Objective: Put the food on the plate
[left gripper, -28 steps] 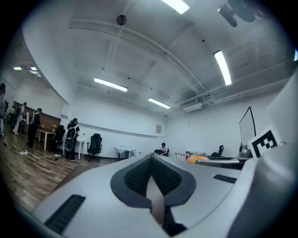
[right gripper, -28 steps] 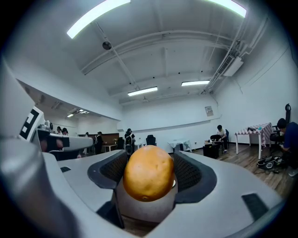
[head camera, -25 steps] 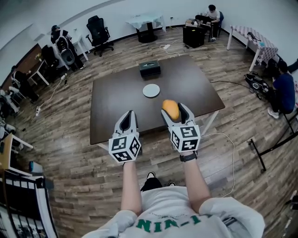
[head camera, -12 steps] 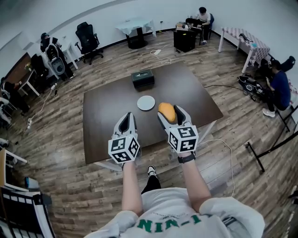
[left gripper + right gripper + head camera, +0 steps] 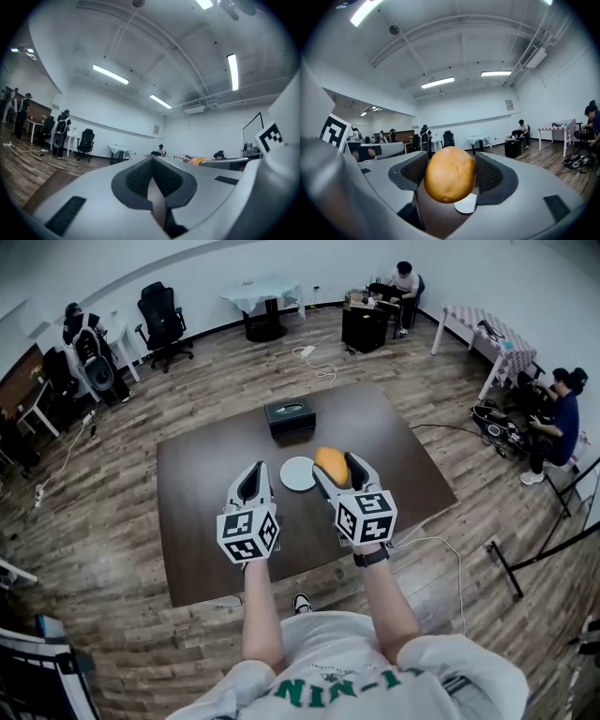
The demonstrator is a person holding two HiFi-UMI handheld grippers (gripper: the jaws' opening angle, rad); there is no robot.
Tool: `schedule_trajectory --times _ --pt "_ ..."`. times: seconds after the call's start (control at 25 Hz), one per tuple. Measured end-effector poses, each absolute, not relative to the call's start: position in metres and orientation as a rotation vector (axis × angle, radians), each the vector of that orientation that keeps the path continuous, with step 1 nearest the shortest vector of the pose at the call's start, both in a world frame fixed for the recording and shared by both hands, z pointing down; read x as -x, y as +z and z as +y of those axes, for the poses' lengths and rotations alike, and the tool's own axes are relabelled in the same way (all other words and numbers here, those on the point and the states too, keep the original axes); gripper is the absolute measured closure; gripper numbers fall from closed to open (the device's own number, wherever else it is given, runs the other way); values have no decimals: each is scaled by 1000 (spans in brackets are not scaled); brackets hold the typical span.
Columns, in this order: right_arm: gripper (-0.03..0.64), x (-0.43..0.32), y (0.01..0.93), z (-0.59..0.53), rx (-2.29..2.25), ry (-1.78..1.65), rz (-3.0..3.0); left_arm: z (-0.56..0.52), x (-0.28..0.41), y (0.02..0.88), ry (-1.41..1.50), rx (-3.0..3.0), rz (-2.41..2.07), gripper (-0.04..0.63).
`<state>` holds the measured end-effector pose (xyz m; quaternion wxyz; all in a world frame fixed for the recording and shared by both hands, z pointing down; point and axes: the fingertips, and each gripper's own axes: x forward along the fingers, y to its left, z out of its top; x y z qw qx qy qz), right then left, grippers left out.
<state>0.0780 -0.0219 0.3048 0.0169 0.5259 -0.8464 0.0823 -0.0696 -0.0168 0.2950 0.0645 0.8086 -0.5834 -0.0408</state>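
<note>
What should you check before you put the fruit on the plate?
1. Orange fruit clamped between the right hand-held gripper's pads: ok.
2. White plate has nothing on it: ok.
3. Fruit straight above the plate: cannot tell; the head view shows the plate just left of it.
4. Left hand-held gripper shut, empty, beside the plate: ok.
5. Black tissue box stands apart from the plate: ok.
</note>
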Motion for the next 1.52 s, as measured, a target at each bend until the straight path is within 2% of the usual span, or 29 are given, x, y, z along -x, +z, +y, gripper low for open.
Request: schedule_trajectory --times 0.48,1.04,1.52 --pt "288 -23 321 -113 -1620 248 -2600 -104 119 328 -83 -2444 -1718 583" --pt "288 -30 377 -221 -1571 369 -2563 -211 93 378 15 -2416 -1659 583" --pt "288 -20 426 -272 -1505 358 -2475 -257 96 431 109 -2331 -1639 583"
